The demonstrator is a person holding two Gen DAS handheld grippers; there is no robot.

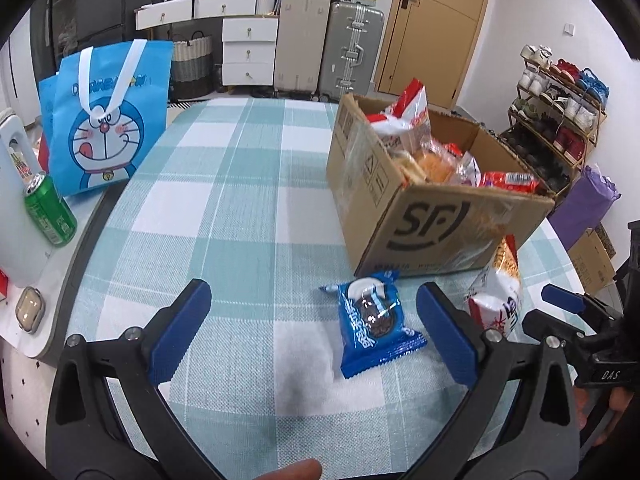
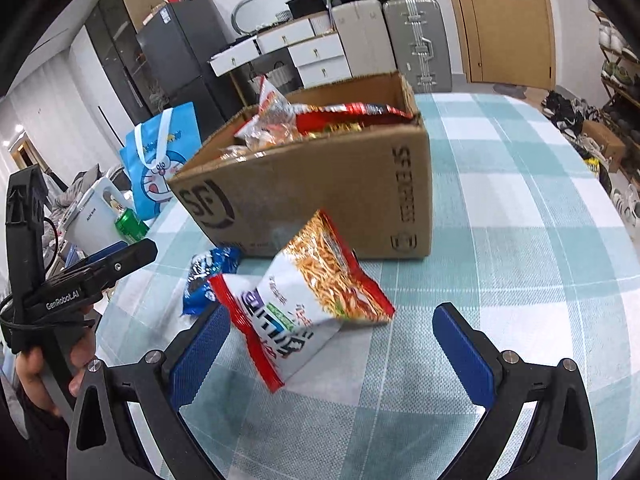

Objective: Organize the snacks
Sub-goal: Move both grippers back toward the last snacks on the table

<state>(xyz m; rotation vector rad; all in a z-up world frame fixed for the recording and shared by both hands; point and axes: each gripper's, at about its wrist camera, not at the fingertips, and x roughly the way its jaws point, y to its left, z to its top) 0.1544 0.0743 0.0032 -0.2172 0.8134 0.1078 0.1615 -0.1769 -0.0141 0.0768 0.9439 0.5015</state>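
An open cardboard box [image 1: 448, 216] [image 2: 320, 184] stuffed with snack packets stands on the checked tablecloth. In front of it lie a blue cookie packet [image 1: 374, 322] [image 2: 208, 276] and a white-and-red noodle snack bag [image 1: 496, 292] [image 2: 308, 304]. My left gripper [image 1: 312, 320] is open; the blue packet lies between its fingers, closer to the right pad. My right gripper [image 2: 332, 344] is open around the noodle bag's near end, whose red edge is by the left pad [image 2: 200, 360]. The right gripper [image 1: 576, 312] also shows in the left wrist view.
A blue cartoon tote bag [image 1: 104, 120] [image 2: 160, 160] and a green can [image 1: 48, 212] [image 2: 130, 226] stand at the table's left side, beside a white appliance [image 1: 12, 200]. Suitcases, drawers and a shoe rack [image 1: 560, 120] line the room behind. The checked tablecloth [image 2: 520, 240] runs right of the box.
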